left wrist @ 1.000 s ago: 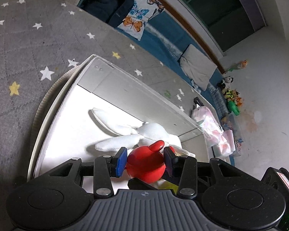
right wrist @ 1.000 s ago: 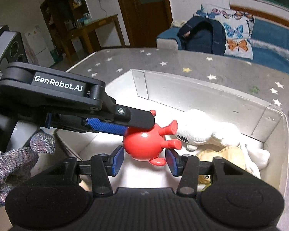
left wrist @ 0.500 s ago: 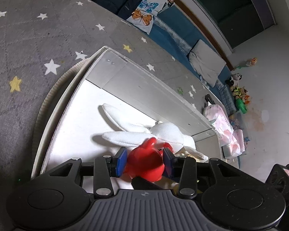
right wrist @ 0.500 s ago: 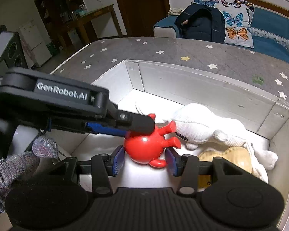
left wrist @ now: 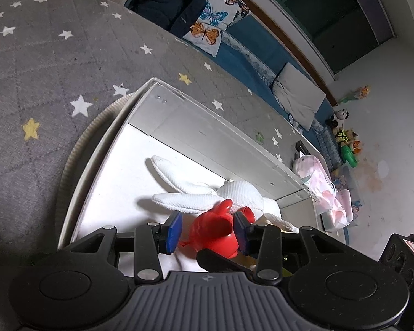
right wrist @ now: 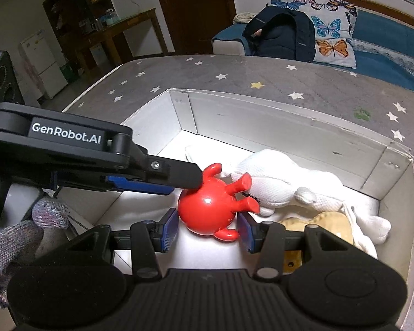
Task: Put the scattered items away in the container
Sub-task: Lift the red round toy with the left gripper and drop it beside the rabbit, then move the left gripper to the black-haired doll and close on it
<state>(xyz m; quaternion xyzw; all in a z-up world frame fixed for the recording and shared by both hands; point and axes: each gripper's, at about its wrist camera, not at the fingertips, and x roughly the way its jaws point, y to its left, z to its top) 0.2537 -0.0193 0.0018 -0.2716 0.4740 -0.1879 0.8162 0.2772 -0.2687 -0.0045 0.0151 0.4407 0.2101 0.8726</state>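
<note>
While my right jaws clamp the red toy [right wrist: 207, 209] low inside the box [right wrist: 289, 121], my left jaws stand apart around it. It looks light, hard and slippery; best gripped across its round body, not its legs.

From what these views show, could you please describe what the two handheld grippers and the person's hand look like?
Both are matte black plastic. The right gripper has a ribbed housing, two round caps, silver screws and blue fingertip pads. The left gripper matches, with "GenRobot.AI" printed in white on its side; its own view shows the same pads. The hand wears a mottled grey knitted glove.
</note>
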